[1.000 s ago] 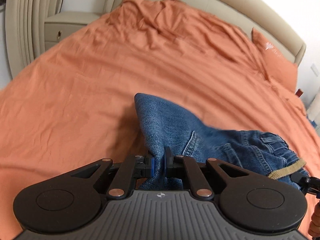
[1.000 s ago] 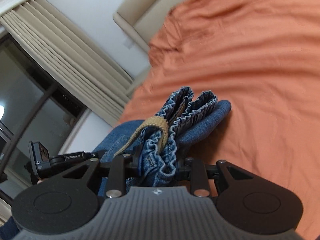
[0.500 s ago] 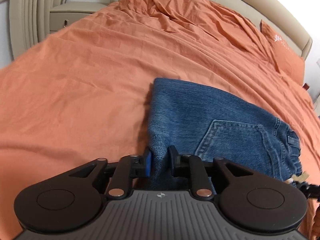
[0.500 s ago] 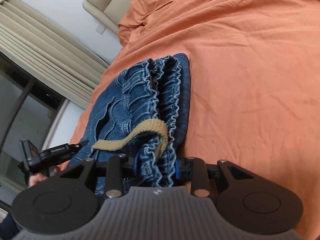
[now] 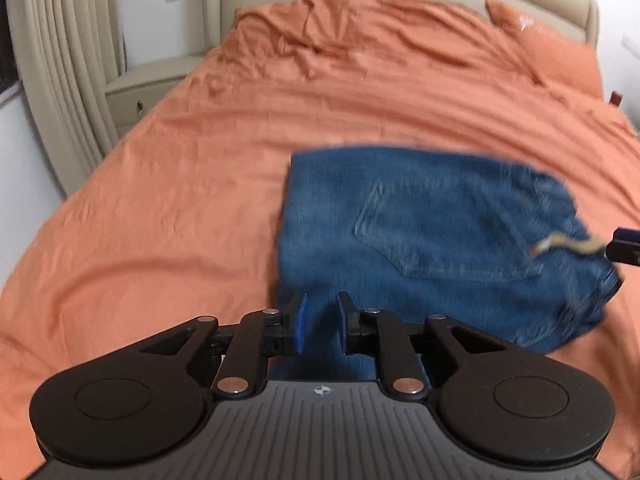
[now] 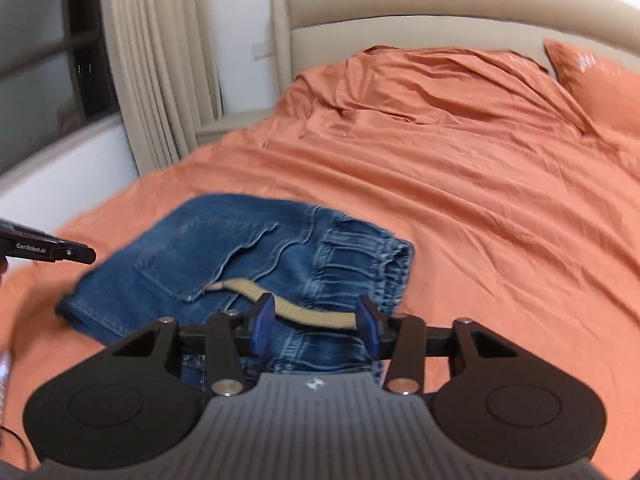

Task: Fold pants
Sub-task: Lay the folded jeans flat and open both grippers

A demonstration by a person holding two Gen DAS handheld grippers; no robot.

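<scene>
Orange bedsheet (image 5: 200, 184) fills both views, beige headboard (image 6: 400, 12) at the top. Folded pants (image 5: 420, 232) lie flat, centre-right in the left view, long axis roughly left-right. Left gripper (image 5: 322, 326) is seen spread at the near fold edge, gripping nothing. In the right view, pants (image 6: 224, 256) sit lower centre; right gripper (image 6: 316, 326) is spread wide over the waistband, tan drawstring (image 6: 288, 308) between the jaws, unpinched. Both are judged equally near. "GenRobot.AI" is read at left edge.

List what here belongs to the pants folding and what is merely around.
Job: folded blue denim pants with tan drawstring; left gripper and right gripper, both open.
Around: orange bedsheet, orange pillow, beige headboard, beige curtains, nightstand.
</scene>
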